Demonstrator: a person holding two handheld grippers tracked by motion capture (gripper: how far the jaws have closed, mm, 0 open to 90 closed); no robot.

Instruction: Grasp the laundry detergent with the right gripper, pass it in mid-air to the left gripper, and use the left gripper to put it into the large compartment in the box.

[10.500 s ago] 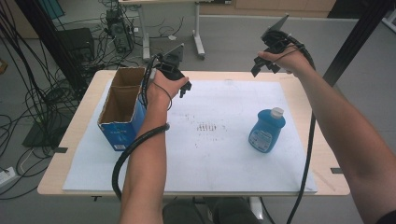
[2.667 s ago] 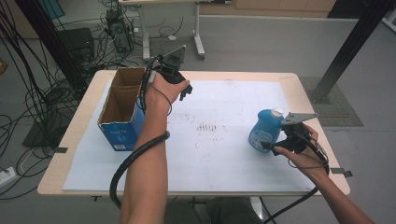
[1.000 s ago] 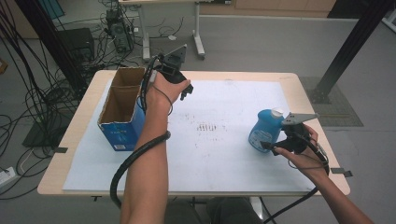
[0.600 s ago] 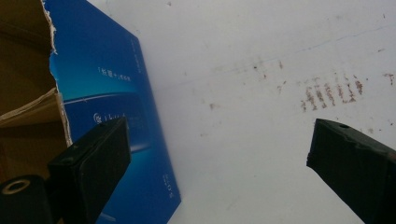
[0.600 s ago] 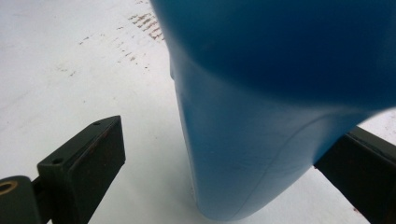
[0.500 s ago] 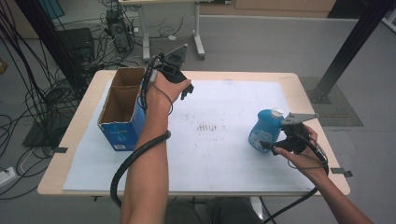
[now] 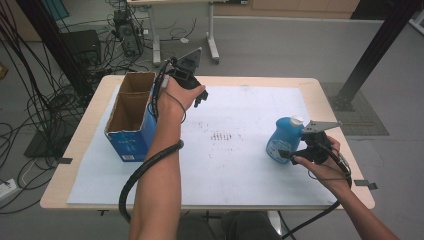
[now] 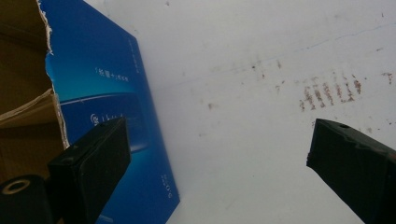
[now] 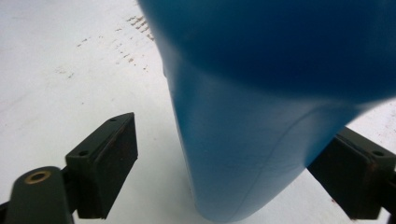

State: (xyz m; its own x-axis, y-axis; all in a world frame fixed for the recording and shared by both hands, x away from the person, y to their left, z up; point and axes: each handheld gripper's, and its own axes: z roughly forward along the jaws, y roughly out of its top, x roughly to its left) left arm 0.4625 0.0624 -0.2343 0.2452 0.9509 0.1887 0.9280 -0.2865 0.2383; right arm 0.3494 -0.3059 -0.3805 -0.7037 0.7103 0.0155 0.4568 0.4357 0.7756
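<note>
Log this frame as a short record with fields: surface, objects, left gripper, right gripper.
surface: table covered by a white sheet with faint reddish marks
objects: open blue box at the left, standing; blue bottle with white cap at the right, upright
left gripper: left gripper open, held above the sheet beside the box, holding nothing
right gripper: right gripper open, jaws on either side of the bottle's lower body, a gap visible on the left side, not closed on it

High view looks forward and down over the bench (image 7: 325,90); left gripper view sits close by the blue box (image 8: 112,93), right gripper view tight against the blue bottle (image 9: 261,140) at four o'clock
</note>
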